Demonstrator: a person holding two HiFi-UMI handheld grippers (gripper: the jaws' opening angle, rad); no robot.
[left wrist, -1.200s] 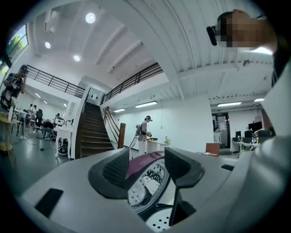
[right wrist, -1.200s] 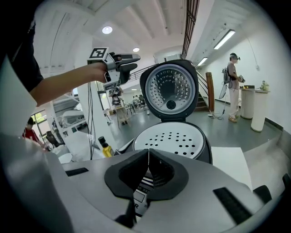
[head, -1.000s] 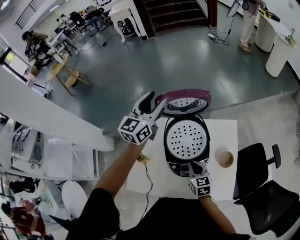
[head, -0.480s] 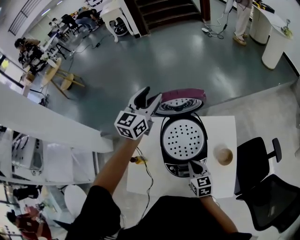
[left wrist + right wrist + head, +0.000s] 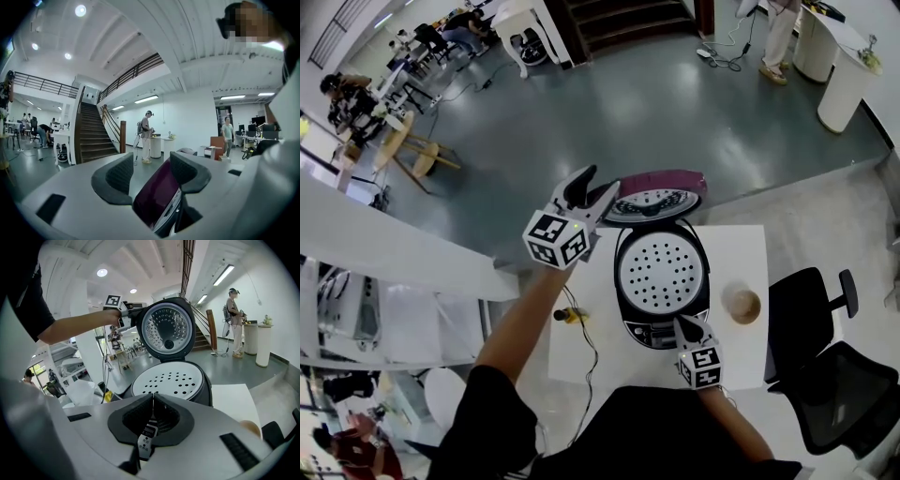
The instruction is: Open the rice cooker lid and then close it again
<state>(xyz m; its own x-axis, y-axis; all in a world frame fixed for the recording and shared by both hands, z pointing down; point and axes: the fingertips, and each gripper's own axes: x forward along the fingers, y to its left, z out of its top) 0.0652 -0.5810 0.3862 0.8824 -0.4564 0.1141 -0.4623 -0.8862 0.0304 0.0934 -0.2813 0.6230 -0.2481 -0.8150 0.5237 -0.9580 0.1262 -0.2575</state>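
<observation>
The black rice cooker (image 5: 661, 274) stands on the white table (image 5: 581, 361), showing a white perforated inner plate (image 5: 168, 382). Its maroon-backed lid (image 5: 656, 199) is raised upright at the far side, and its inner face (image 5: 168, 328) looks toward me. My left gripper (image 5: 586, 187) is open at the lid's left rim. In the left gripper view the maroon lid (image 5: 157, 197) runs between the spread jaws (image 5: 152, 164), close along the right one. My right gripper (image 5: 687, 325) is shut and empty at the cooker's front panel, fingertips together (image 5: 153, 397).
A brown cup (image 5: 742, 305) sits on the table right of the cooker. A black office chair (image 5: 825, 375) stands off the table's right side. A cable with a yellow plug (image 5: 570, 316) lies on the table's left part. Beyond the table the floor drops to a lower level.
My left gripper has shifted a little farther away along the lid's left rim. The lid stays upright and the right gripper has not moved.
</observation>
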